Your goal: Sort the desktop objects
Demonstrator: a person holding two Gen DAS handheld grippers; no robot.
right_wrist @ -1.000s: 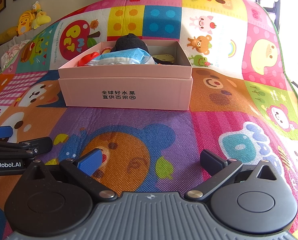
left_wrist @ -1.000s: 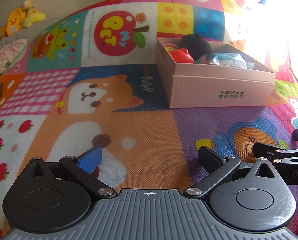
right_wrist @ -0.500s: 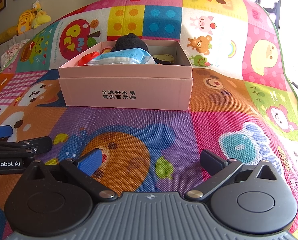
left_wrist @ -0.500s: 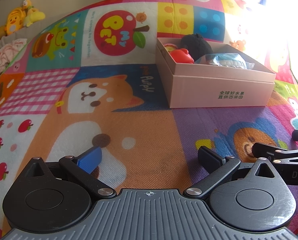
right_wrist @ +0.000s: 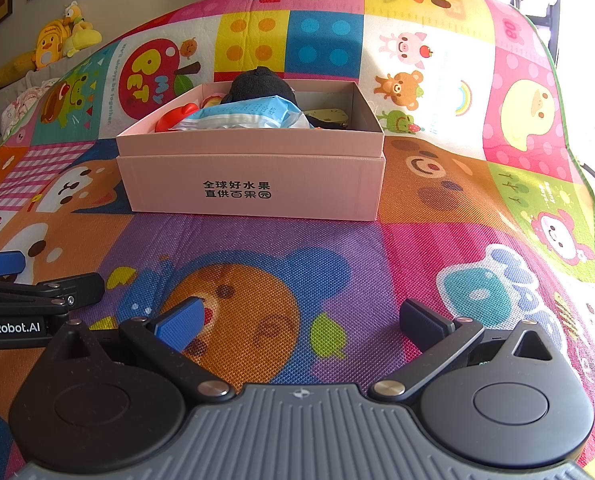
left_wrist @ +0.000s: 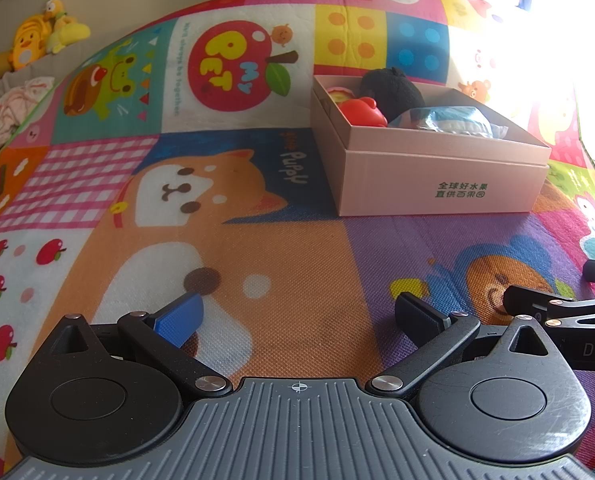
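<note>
A pink cardboard box (left_wrist: 441, 184) (right_wrist: 253, 188) stands on the colourful play mat, ahead of both grippers. Inside it lie a red toy (left_wrist: 363, 112) (right_wrist: 173, 117), a black plush (left_wrist: 391, 90) (right_wrist: 259, 85), a blue-and-white packet (left_wrist: 453, 120) (right_wrist: 241, 116) and a yellowish item (right_wrist: 325, 115). My left gripper (left_wrist: 297, 314) hovers low over the mat, open and holding nothing. My right gripper (right_wrist: 301, 320) is also open and holds nothing, well short of the box. Each gripper shows at the edge of the other's view.
The play mat (left_wrist: 257, 280) (right_wrist: 437, 240) covers the whole surface. Yellow plush toys (left_wrist: 37, 38) (right_wrist: 57, 40) and a bundle of cloth (left_wrist: 9, 116) lie past its far left edge. Bright window light washes out the far right.
</note>
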